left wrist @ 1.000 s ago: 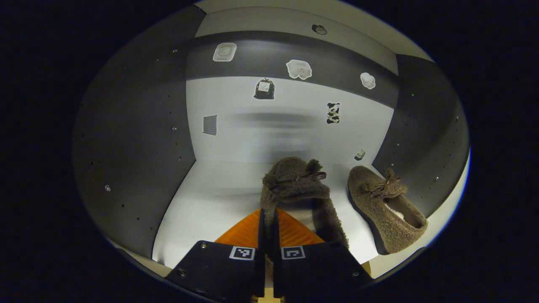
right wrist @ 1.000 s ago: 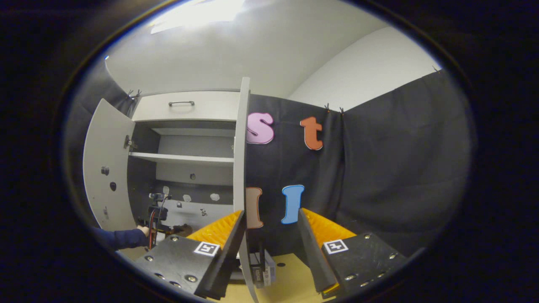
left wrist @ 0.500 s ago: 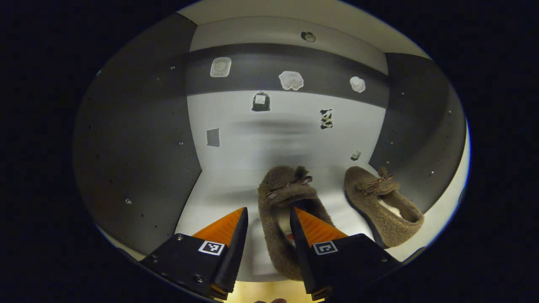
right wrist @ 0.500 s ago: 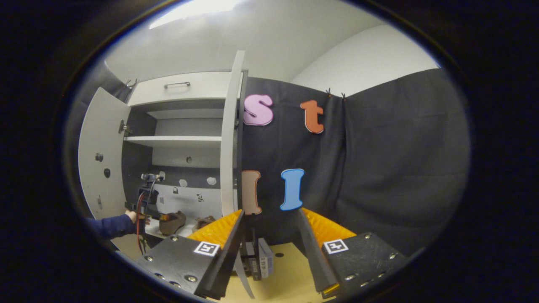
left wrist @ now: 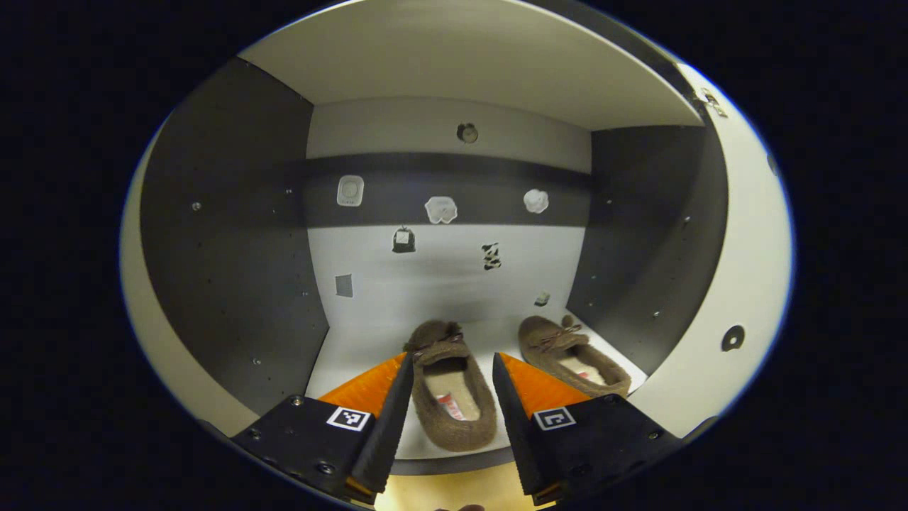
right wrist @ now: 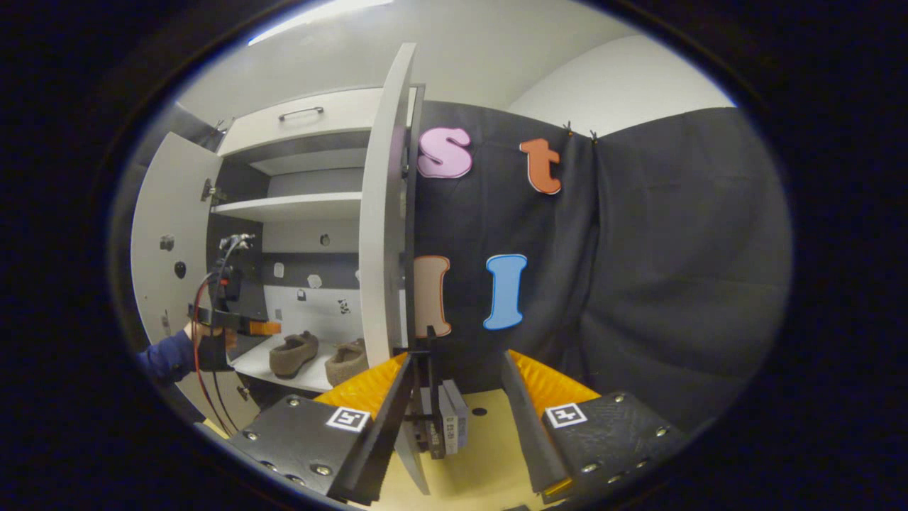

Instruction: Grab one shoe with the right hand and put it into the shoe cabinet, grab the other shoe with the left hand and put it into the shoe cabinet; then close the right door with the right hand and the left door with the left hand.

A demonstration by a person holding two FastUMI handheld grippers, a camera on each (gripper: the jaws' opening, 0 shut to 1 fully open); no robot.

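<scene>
Left gripper (left wrist: 445,415) open, empty, aimed into the shoe cabinet (left wrist: 227,234); both shoes (left wrist: 454,397) (left wrist: 571,355) sit side by side on its bottom shelf. Right gripper (right wrist: 454,415) open beside the right door (right wrist: 383,227), placed to close it.

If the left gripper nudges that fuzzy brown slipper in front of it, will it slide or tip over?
The slipper looks soft and light, so it would likely slide on the smooth white shelf. It lies low and flat on its sole, so tipping seems unlikely.

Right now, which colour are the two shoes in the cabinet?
Brown, fuzzy, with a pale lining: the near shoe and the far shoe, best in the left gripper view.
</scene>
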